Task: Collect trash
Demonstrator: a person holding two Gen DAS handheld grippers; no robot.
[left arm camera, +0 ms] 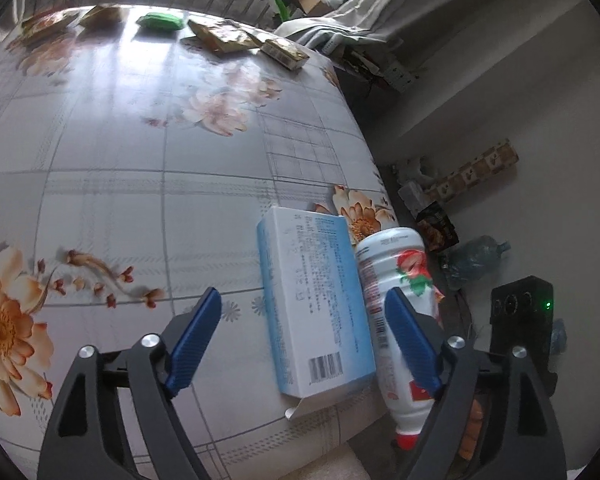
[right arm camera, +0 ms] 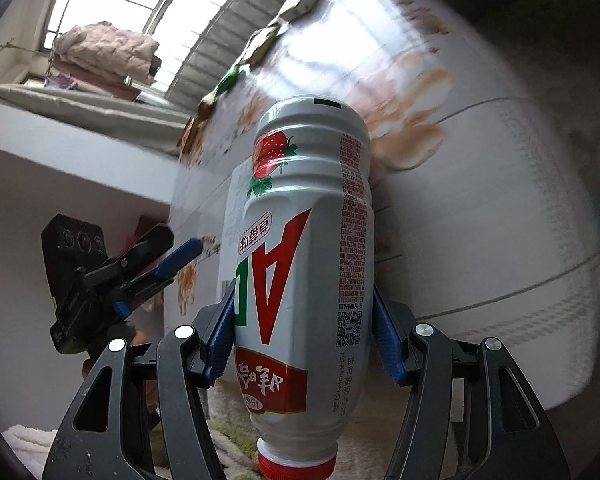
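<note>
My right gripper (right arm camera: 302,332) is shut on a white strawberry drink bottle (right arm camera: 304,264) with a red cap, held cap toward the camera beside the table edge. The same bottle (left arm camera: 396,300) shows in the left wrist view, next to a white and blue carton box (left arm camera: 312,300) lying on the floral tablecloth (left arm camera: 140,160) near the table's right edge. My left gripper (left arm camera: 304,340) is open and empty, its blue pads on either side of the box and just above it. The left gripper (right arm camera: 180,256) also shows in the right wrist view, at the left.
Several snack packets (left arm camera: 228,36) and a green packet (left arm camera: 160,22) lie at the table's far edge. Beyond the right edge, on the floor, are a crushed clear bottle (left arm camera: 476,258), a dark packet (left arm camera: 436,228) and a patterned roll (left arm camera: 476,172). A cluttered bed (left arm camera: 340,0) stands behind.
</note>
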